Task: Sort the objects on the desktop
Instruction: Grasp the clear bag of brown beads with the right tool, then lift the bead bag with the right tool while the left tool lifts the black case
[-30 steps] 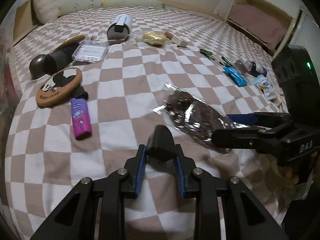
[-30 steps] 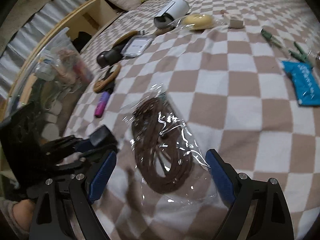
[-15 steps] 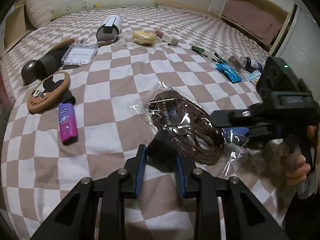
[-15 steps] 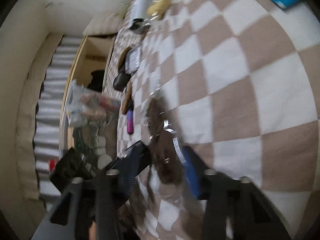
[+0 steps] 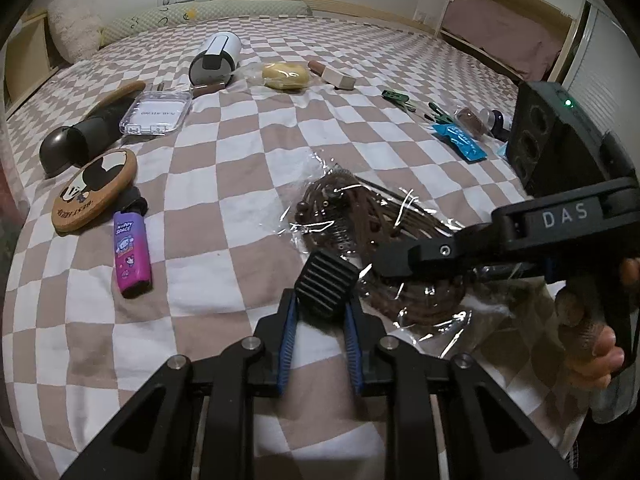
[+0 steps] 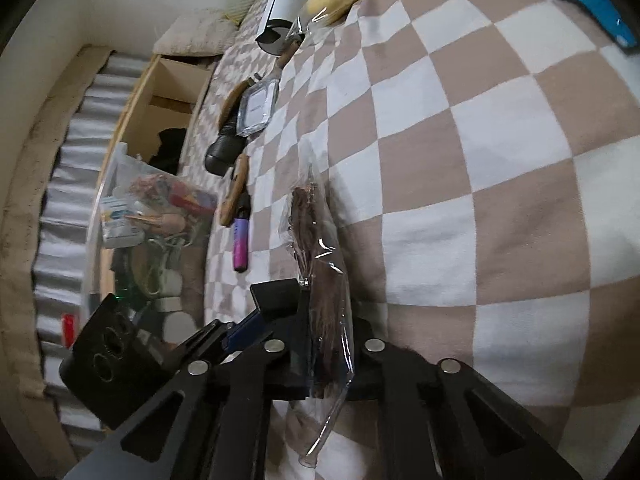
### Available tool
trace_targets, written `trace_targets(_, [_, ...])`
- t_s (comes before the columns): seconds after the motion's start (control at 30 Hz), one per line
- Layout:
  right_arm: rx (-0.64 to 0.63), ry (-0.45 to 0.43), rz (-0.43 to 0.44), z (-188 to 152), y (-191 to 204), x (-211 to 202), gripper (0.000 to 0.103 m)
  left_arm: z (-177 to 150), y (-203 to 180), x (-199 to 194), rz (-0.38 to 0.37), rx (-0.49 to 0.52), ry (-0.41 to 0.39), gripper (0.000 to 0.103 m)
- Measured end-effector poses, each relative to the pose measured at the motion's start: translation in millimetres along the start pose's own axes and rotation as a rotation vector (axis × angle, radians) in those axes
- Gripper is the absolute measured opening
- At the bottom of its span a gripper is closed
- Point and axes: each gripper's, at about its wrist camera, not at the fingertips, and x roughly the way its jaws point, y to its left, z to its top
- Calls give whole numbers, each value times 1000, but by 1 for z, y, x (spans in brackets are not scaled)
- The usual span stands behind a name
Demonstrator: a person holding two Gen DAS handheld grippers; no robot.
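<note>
The right gripper was open wide a second ago, with the bag of brown cord lying flat on the bed between its fingers. Now its jaws are shut tight on the bag, and the gripper has rolled onto its side, so the bag stands on its edge. In the left view the bag's near part is lifted a little while its far end seems to rest on the checked blanket.

The left gripper has not moved. Its jaws are narrow and are closing a bit more on a small black ribbed block, which sits between its blue pads. The bag is just in front of these jaws and to their right.

Further off past the left jaws, on the left side, lie a purple lighter, a round cork coaster and a clear plastic box.

Some things are hard to see. The right gripper's fingertips are hidden behind the bag and the shiny wrap. The cord inside is a dark tangle, and I cannot tell what kind it is. The person's hand is cut off at the right edge. The small things far right of the jaws, by the blue packet, are too tiny to name.
</note>
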Motion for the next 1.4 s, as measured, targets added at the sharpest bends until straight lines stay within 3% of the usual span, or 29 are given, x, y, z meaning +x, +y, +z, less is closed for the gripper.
trace_targets(0.23, [-193,-50,-261,-4,24,-30,8,-2,1,0,0,6,-21,23])
trace_targets(0.37, [-267,-39,-355,-15,28,-36,8,-1,0,2,8,18,-31,24])
trace_targets(0.47, [-269,-18,-369,-23,24,-32,8,1,-2,3,11,34,-34,33])
trace_targets(0.53, [-263,-7,-372,-26,20,-30,8,1,-4,4,7,51,-36,46])
trace_targets(0.6, [-251,-2,-370,-27,18,-29,8,1,-5,5,5,63,-38,47])
trace_targets(0.87, [-220,1,-363,-27,12,-28,8,2,1,5,-17,34,-49,45])
trace_targets(0.93, [-226,0,-369,-28,13,-28,8,2,2,5,-14,27,-50,29])
trace_targets(0.97, [-228,0,-371,-28,14,-28,8,2,3,5,-13,23,-51,26])
trace_targets(1.4, [-274,-38,-384,-29,33,-31,8,8,3,-20,43,24,-101,24])
